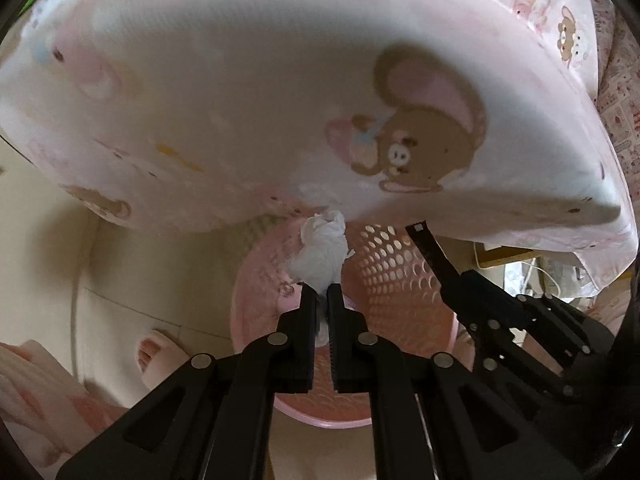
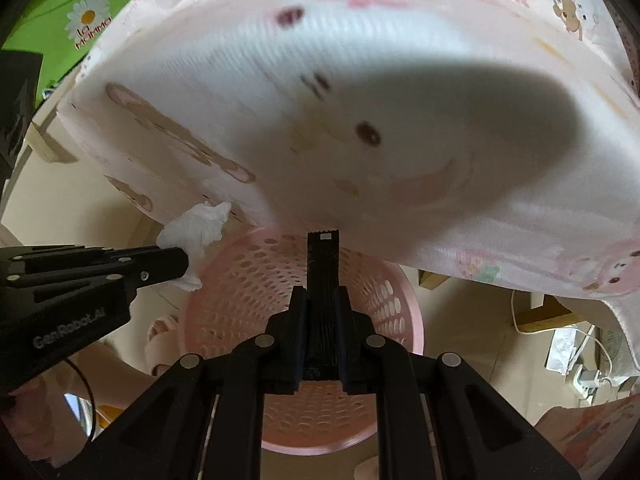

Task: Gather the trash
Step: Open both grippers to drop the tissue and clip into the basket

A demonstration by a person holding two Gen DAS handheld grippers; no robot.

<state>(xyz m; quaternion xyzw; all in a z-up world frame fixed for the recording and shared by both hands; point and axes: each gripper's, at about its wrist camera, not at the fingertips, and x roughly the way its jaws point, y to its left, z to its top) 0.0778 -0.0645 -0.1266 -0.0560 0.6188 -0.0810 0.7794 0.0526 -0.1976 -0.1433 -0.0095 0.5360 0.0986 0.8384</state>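
My left gripper (image 1: pixel 322 290) is shut on a crumpled white tissue (image 1: pixel 322 250) and holds it above the open mouth of a pink perforated plastic basket (image 1: pixel 400 276). In the right wrist view the tissue (image 2: pixel 196 228) sits at the left gripper's tips (image 2: pixel 182 266), over the basket's left rim (image 2: pixel 414 320). My right gripper (image 2: pixel 323 292) is shut on a flat black ribbed strip (image 2: pixel 323 264) that sticks up over the basket. The strip also shows in the left wrist view (image 1: pixel 428 248), to the right of the tissue.
A pink cartoon-print sheet over a mattress edge (image 1: pixel 280 100) overhangs the basket closely from above. A bare foot (image 1: pixel 154 354) stands left of the basket on the cream floor. Cables and a power strip (image 2: pixel 580 376) lie at the right. A green bag (image 2: pixel 88 20) is upper left.
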